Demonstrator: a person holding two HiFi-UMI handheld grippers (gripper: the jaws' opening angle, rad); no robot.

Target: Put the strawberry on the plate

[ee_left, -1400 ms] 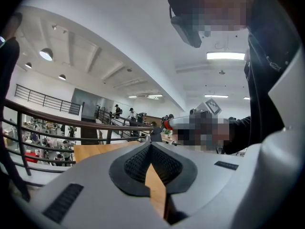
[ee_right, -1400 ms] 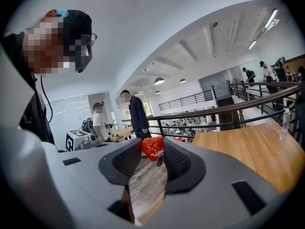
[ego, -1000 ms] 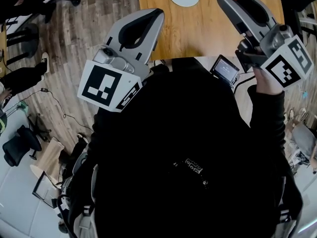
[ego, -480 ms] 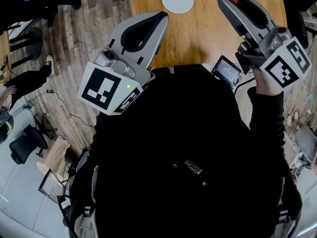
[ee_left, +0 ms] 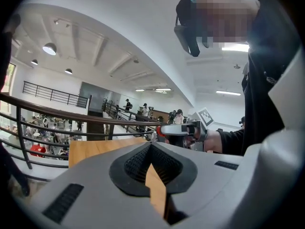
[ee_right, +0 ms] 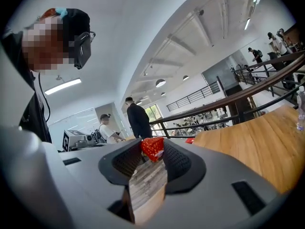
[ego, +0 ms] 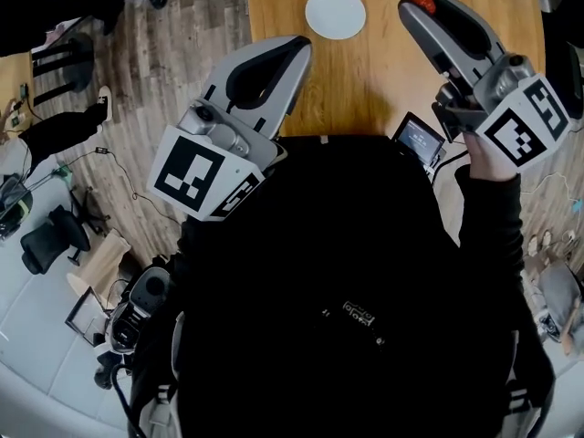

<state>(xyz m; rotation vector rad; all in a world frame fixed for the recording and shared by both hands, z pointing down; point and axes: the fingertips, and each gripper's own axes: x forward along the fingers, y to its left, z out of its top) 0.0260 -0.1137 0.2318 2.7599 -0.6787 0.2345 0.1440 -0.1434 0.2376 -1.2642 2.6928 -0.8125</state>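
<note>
Between right gripper [ego: 418,3] tips, strawberry [ee_right: 152,149] clamped; ahead-left of it on table [ego: 383,80], plate [ego: 335,13]; farther left, left gripper [ego: 297,48] closed, empty.

Wood table [ego: 379,73] w/ white plate [ego: 335,13] on top

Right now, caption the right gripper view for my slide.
Right gripper pinches a red strawberry between its jaw tips, wooden table at right.

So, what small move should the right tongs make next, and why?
Probably carry the right tongs leftward until they hang over the plate. They grip the strawberry at their tips, and the head view shows it to the plate's right, over bare table.
</note>
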